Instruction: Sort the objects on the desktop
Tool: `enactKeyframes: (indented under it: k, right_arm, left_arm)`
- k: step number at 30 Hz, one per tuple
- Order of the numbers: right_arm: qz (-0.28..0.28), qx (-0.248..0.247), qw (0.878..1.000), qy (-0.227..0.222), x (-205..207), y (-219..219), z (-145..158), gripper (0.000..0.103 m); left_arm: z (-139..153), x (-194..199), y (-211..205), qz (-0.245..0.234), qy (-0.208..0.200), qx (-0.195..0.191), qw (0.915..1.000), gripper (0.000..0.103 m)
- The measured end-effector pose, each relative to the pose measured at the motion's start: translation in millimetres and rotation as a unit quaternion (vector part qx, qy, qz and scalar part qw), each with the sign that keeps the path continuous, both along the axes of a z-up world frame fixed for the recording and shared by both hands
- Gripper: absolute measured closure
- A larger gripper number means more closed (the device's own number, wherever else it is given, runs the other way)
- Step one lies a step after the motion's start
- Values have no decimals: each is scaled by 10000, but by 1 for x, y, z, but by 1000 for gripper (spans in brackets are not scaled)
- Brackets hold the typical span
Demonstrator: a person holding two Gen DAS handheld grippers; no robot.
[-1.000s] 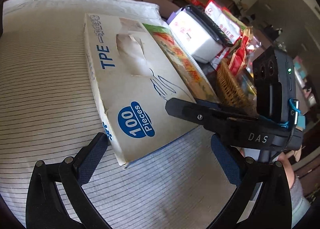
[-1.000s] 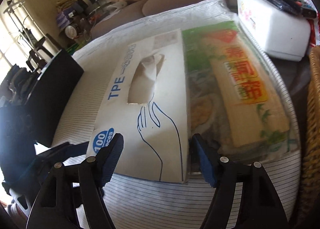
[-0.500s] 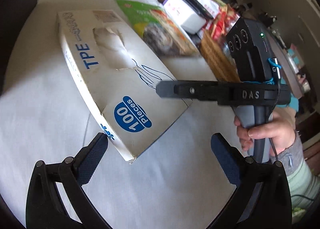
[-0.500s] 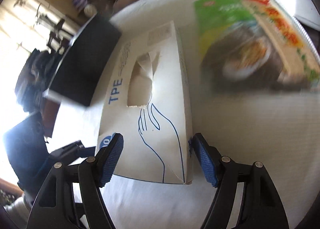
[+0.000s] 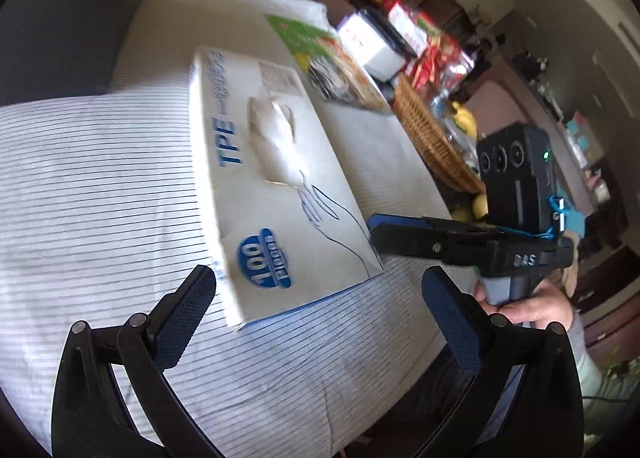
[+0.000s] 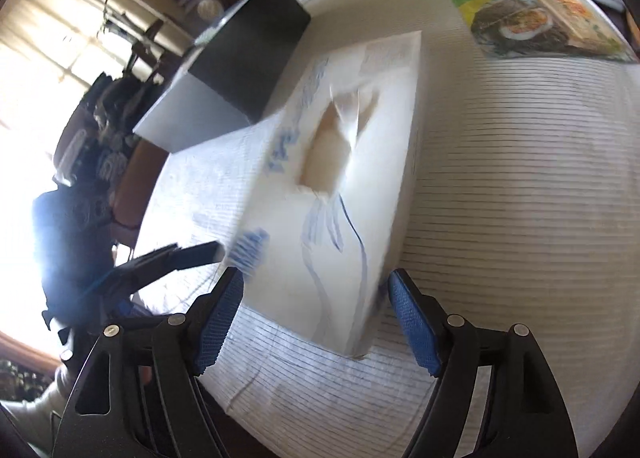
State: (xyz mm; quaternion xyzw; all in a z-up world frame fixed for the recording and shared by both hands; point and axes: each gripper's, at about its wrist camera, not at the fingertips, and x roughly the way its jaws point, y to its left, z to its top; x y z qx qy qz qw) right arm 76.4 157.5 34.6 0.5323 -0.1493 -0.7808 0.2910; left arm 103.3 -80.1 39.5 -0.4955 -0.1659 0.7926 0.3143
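On the striped cloth (image 5: 100, 186), the glove box (image 5: 276, 194) now lies well apart from the food packet (image 5: 320, 54); right gripper (image 6: 316, 314) has just widened, seemingly released around the box, and left gripper (image 5: 320, 314) stands open, empty.

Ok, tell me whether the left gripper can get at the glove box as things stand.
Probably yes: the left gripper is open, the glove box lies just ahead on the striped cloth, and nothing sits between them.

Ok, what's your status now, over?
Left hand-held gripper open, empty. Right hand-held gripper just opening, box end between its jaws. Box flat on cloth. Green packet well clear.
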Motion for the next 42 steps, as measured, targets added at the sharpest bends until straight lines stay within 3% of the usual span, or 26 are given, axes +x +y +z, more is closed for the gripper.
enactKeyframes:
  k: [8,11,16,20,23,27,33,35,37,39,42]
  right_arm:
    - [-985,301,9941,344,-23,23,14,25]
    - [-1010,542,9926,389,-32,11,14,25]
    - [-697,1416,9865,432,-54,-27,7,25]
    - [-775,1610,9833,357,-68,-24,-10,25]
    - [-828,1568,9836,324,-74,-24,-19,26]
    - [-866,1341,9866,345,-75,-17,-24,31]
    - [-708,1076,9911,322,-74,-22,-23,40]
    - [-567,1179,9906,395,-73,-31,-23,40]
    - [-440,1358,9885,489,-72,-39,-22,41]
    - [-381,1537,9857,569,-70,-44,-22,41]
    - [-475,1294,9893,481,-69,-39,-21,41]
  left_arm:
    - [-3,-8,-18,664,136,-416,9968,0]
    - [1,-16,-13,723,226,-546,9956,0]
    - [7,-46,11,466,412,-1186,9910,0]
    - [1,-71,31,286,566,-1804,9816,1]
    - [-9,-77,32,314,407,-1642,9851,1]
    - [-32,-87,28,470,-150,-1275,9906,6]
    - [-35,-86,48,346,237,-1848,9819,6]
    - [-34,-81,54,246,364,-1911,9806,15]
    - [-33,-79,56,207,426,-2069,9772,17]
    - [-33,-78,49,230,364,-1930,9802,19]
    - [-30,-79,38,299,251,-1657,9854,20]
